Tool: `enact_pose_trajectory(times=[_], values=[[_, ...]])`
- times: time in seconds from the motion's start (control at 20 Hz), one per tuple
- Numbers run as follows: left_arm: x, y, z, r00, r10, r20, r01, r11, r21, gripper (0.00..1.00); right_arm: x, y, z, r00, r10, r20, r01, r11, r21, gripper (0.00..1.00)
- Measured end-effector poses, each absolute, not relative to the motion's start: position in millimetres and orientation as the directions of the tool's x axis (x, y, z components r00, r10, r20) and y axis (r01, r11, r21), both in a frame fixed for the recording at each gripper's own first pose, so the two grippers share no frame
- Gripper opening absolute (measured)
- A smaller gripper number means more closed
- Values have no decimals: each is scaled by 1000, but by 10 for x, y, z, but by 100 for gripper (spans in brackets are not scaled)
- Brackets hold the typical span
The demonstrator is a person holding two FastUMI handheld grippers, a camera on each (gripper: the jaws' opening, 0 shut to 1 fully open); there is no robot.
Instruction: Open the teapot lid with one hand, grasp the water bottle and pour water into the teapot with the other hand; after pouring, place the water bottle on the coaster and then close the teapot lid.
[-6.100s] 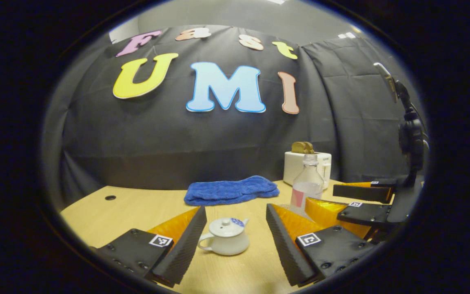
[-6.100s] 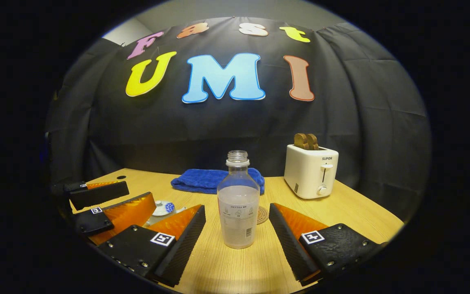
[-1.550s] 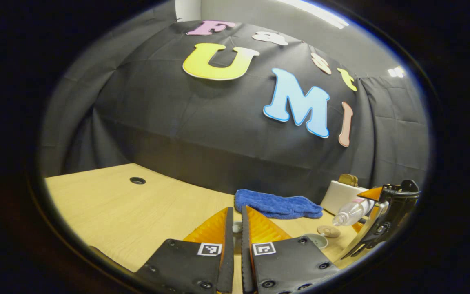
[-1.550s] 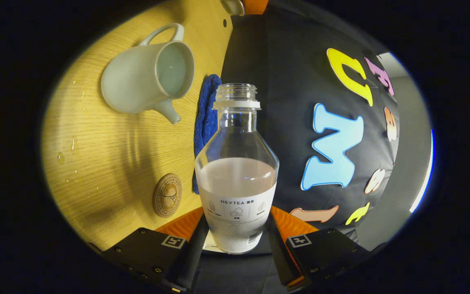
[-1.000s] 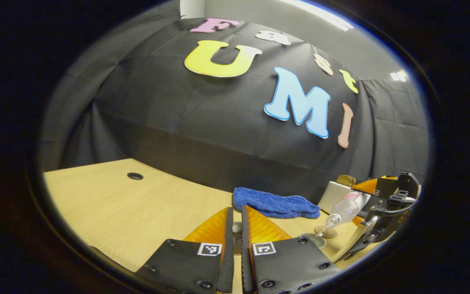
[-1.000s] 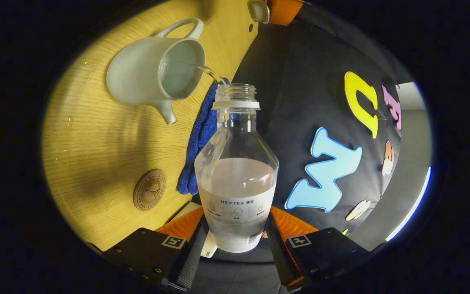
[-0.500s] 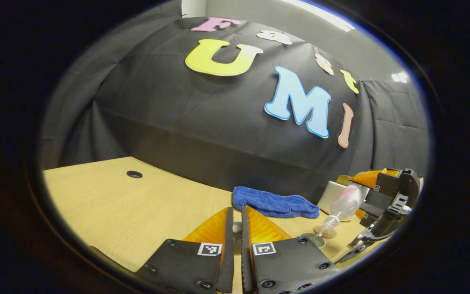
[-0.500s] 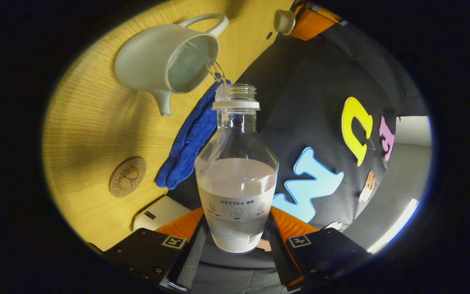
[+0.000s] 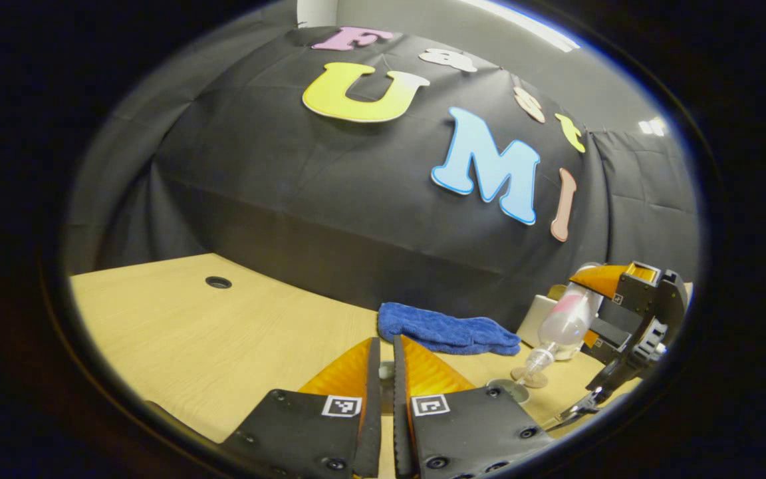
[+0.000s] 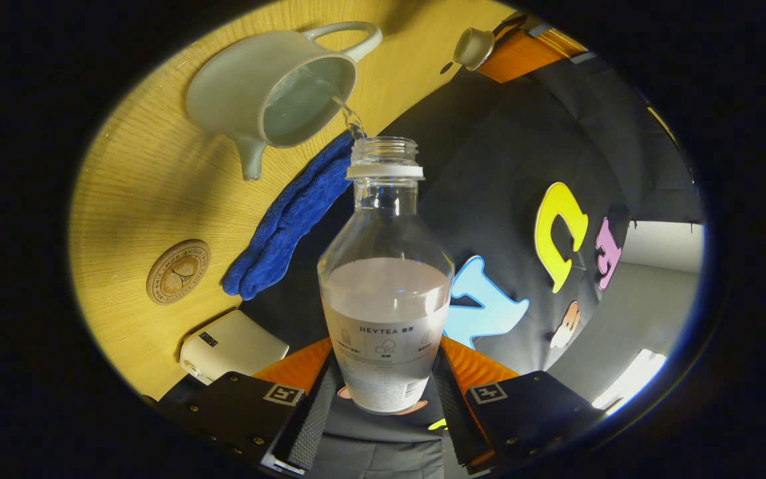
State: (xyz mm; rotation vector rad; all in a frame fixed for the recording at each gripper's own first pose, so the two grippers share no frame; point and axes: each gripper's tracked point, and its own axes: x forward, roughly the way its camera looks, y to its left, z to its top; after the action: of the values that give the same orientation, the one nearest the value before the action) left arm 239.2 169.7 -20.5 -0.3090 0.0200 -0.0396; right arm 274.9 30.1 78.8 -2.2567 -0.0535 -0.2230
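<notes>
One bottle (image 10: 386, 279), tipped, pinched in my right tongs (image 10: 383, 392). One open teapot (image 10: 270, 86) taking water. One lid (image 10: 473, 48), pinched in my left tongs (image 9: 383, 372). One coaster (image 10: 178, 271), one towel (image 10: 290, 219), one toaster (image 10: 233, 346), one table (image 9: 223, 339).

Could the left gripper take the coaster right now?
Probably not: the left gripper is shut on the lid, so its fingers are taken. The coaster itself lies bare on the table.

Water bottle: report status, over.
Right gripper shut on water bottle, tipped, stream running into open teapot. Left gripper shut on lid, held aside. Coaster bare; nothing in the way.
</notes>
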Motion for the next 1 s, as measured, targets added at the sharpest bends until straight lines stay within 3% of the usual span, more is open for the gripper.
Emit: enact_pose_trajectory(times=[0.75, 1.0], values=[[2396, 1690, -227, 999, -41, -20, 33, 952, -306, 17, 2771, 394, 758, 981, 18, 192, 148, -712, -687, 75], [2399, 1685, -234, 999, -44, -22, 35, 951, -306, 17, 2777, 285, 717, 984, -9, 176, 122, -687, -716, 76]])
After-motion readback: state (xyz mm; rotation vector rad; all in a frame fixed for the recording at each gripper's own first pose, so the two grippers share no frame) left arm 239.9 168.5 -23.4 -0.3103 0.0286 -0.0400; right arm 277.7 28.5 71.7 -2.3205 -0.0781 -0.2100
